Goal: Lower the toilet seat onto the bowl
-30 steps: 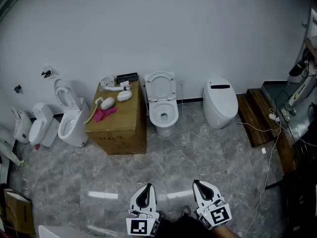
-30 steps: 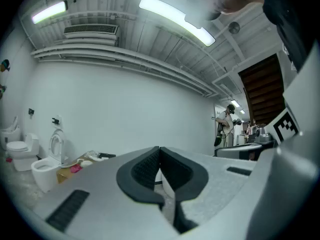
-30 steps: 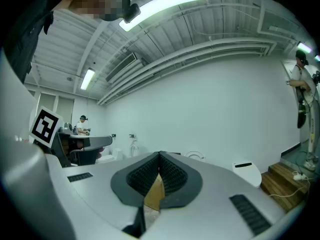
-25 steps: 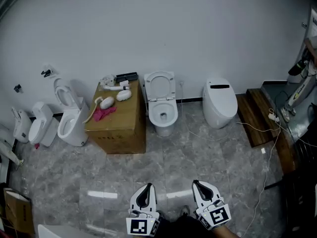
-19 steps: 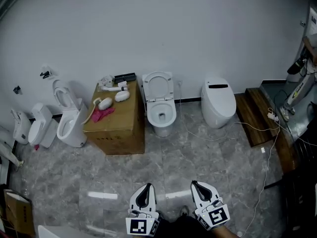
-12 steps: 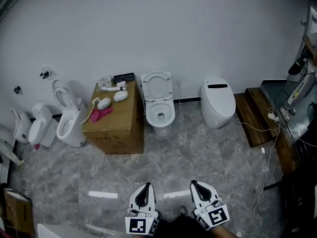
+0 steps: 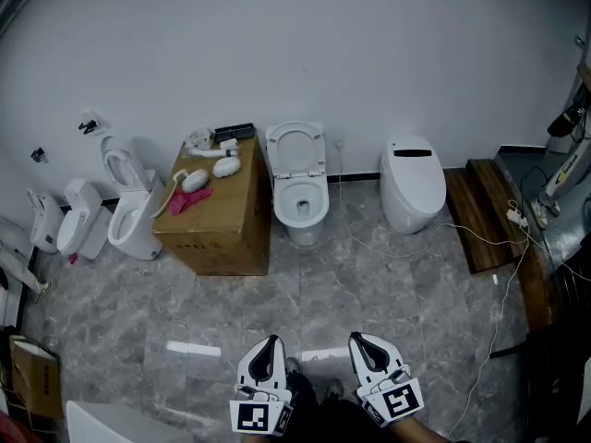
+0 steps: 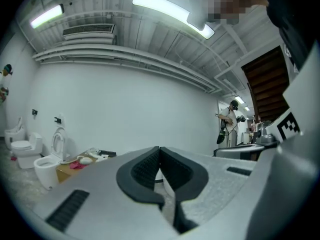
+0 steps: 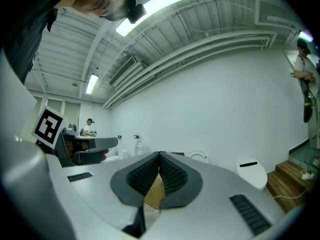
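Left gripper (image 7: 269,342) clenched, jaws pressed together w/ nothing btw them; right gripper (image 7: 359,339) same, clenched and empty. Both held low, side by side over the grey marble-look tile floor (image 7: 388,280), tips pointing fwd. White ceramic toilet (image 7: 301,207) sits well ahead of the fingers, roughly straight on and nearer the left gripper's line, against the white wall (image 7: 369,53). Its white oval toilet seat (image 7: 295,148) stands raised behind the open bowl, not touched by either gripper. Just left of the toilet, ahead-left of the left fingers, is a brown cardboard box (image 7: 222,220) w/ a pink cloth (image 7: 189,199) and small white parts on top. Further left, a white floor-standing urinal-type fixture (image 7: 134,221). Ahead-right of the right fingers, a white rounded smart toilet w/ closed lid (image 7: 413,185), apart from the seat-up toilet. Far right of the right fingers, a dark wooden step (image 7: 482,215) w/ thin white cables (image 7: 420,247) trailing on the floor near it.
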